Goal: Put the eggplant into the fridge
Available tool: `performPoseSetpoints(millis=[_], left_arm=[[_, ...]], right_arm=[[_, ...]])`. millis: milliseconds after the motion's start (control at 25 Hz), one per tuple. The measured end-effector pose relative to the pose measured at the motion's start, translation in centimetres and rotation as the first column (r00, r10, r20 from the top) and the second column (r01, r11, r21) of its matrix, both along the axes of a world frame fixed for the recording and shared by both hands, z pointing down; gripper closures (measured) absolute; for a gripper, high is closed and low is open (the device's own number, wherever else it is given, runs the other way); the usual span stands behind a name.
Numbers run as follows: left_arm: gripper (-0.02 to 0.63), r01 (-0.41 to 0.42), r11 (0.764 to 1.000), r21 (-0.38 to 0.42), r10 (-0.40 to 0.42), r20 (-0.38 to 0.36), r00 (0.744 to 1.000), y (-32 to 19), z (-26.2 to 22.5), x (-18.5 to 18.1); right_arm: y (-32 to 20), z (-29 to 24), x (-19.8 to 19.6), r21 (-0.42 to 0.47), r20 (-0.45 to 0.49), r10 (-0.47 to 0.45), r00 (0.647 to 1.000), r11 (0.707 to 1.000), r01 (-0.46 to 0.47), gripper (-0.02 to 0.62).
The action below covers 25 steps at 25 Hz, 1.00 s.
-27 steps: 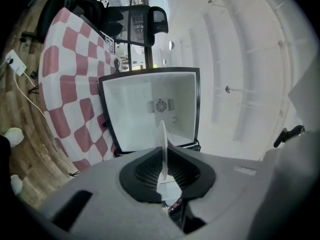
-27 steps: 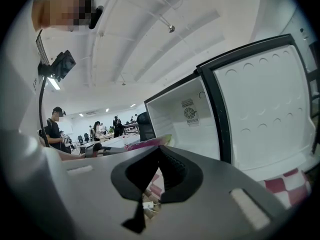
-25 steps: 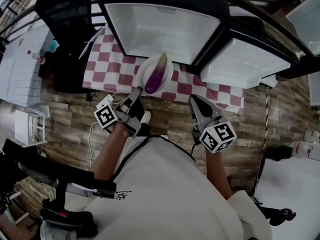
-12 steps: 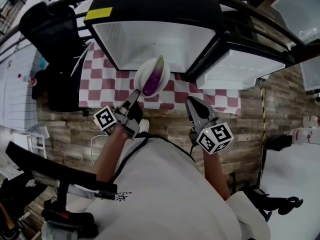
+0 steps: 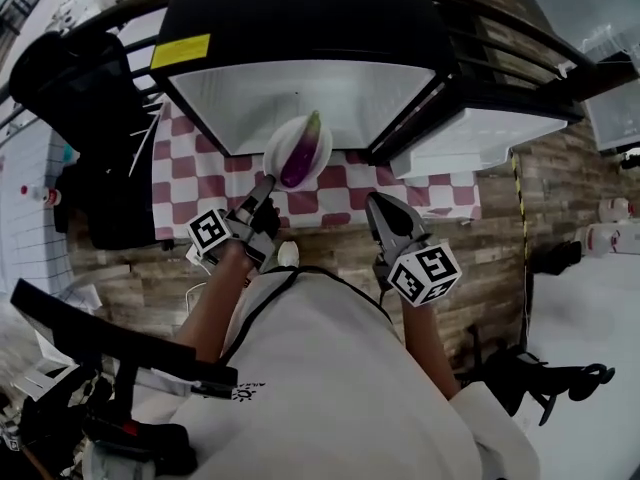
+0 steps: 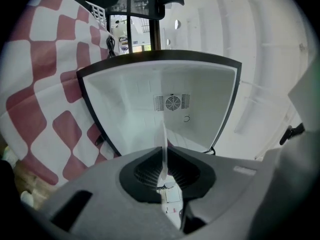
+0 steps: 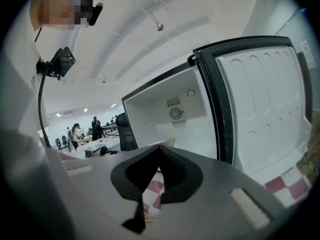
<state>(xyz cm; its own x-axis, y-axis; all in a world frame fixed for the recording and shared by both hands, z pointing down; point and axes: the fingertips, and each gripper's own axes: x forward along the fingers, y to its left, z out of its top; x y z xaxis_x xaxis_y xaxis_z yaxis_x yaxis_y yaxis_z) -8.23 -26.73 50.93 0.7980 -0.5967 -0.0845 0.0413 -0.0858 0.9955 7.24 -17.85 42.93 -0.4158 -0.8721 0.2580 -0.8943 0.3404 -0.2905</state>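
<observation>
A purple eggplant (image 5: 301,149) lies on a white plate (image 5: 276,149). My left gripper (image 5: 266,184) is shut on the plate's near rim and holds it level at the mouth of the open fridge (image 5: 300,93). In the left gripper view the thin plate rim (image 6: 163,144) stands edge-on between the jaws of the left gripper (image 6: 163,176), with the white fridge interior (image 6: 170,104) straight ahead. My right gripper (image 5: 377,206) hangs shut and empty to the right, near the fridge door (image 5: 490,133). In its own view the right gripper (image 7: 160,148) has its tips together.
A red-and-white checkered cloth (image 5: 200,183) lies under the fridge front. The fridge door (image 7: 260,104) stands swung open at the right. A black chair (image 5: 80,118) is at the left. Wooden floor (image 5: 500,268) lies around the person.
Both grippers have moved forward toward the fridge. The plate with the eggplant now overlaps the fridge's front edge. The fridge looms larger in the head view.
</observation>
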Motion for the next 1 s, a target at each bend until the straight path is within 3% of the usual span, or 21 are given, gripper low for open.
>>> performPoseSetpoints(millis=[480,1000], left_arm=[[0.571,-0.072,0.997,0.015,0.073,-0.012,0.997,-4.1,0.0,0.7],[0.569,-0.038,0.999,0.01,0.038,-0.013,0.999,-6.3,2.3,3.8]], right_arm=[[-1.9,0.4,-1.4,-0.018,0.02,0.06,0.998,0.998,-0.06,0.589],[-5.6,2.1,-1.0,0.001,-0.053,-0.055,0.997,0.999,0.055,0.589]])
